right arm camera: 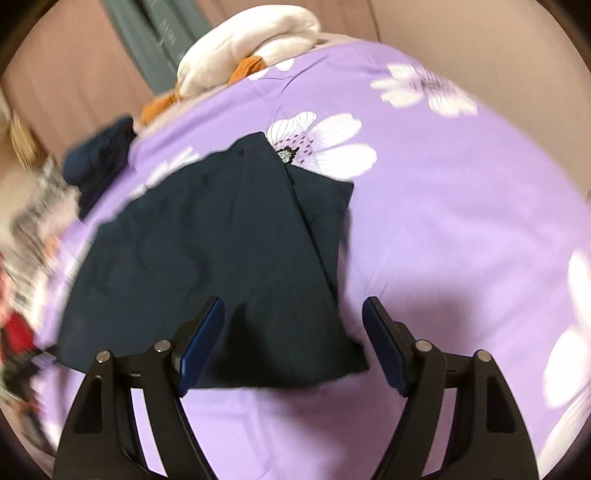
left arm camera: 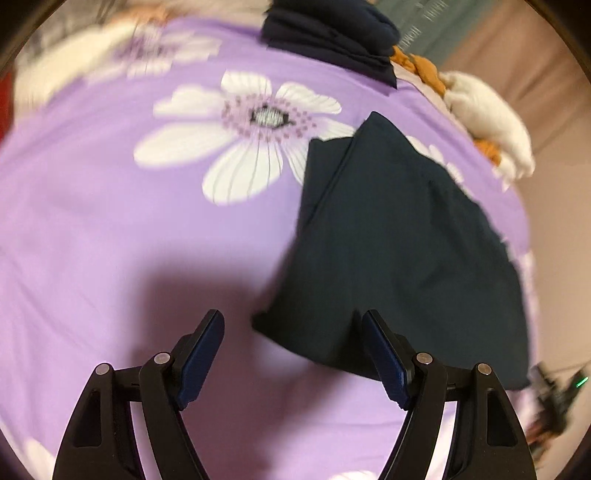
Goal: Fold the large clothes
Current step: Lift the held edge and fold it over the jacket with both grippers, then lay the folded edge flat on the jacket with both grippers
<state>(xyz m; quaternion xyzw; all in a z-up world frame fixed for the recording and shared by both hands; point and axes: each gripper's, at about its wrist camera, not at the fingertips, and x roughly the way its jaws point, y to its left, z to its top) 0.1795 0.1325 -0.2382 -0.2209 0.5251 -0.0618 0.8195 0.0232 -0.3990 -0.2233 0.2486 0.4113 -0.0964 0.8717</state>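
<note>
broadly, the scene is taken up by a bed covered in a purple sheet (left arm camera: 110, 221) printed with big white flowers, and everything else is laid on it. the next largest thing is the dark garment (left arm camera: 399, 251), already folded into a long, roughly rectangular packet, with a doubled layer seen along one long edge; it is spread flat on the sheet toward the bed's edge, and in the right wrist view the same garment (right arm camera: 221, 251) runs away from the camera with its near end lying between the fingers. a folded navy pile (left arm camera: 328, 33) is set further back on the bed, well apart from the garment, and a heap of white and orange clothes (left arm camera: 484, 110) is bunched at the bed's edge beside it.

the left gripper (left arm camera: 293, 354) is held spread wide above the sheet, with the garment's near corner just reaching its right finger; nothing is pinched. the right gripper (right arm camera: 293, 343) is likewise spread wide, hung over the garment's near end, and no cloth is seen clamped between its pads. both views are blurred, so actual contact cannot be told.

the step in hand is judged to be a pause between folds: the lengthwise fold looks done, and a crosswise fold is probably still owed. for that, the two near corners would need to be pinched, one by each gripper, through all layers, then lifted and carried together toward the far end so the layers are not slid apart.
</note>
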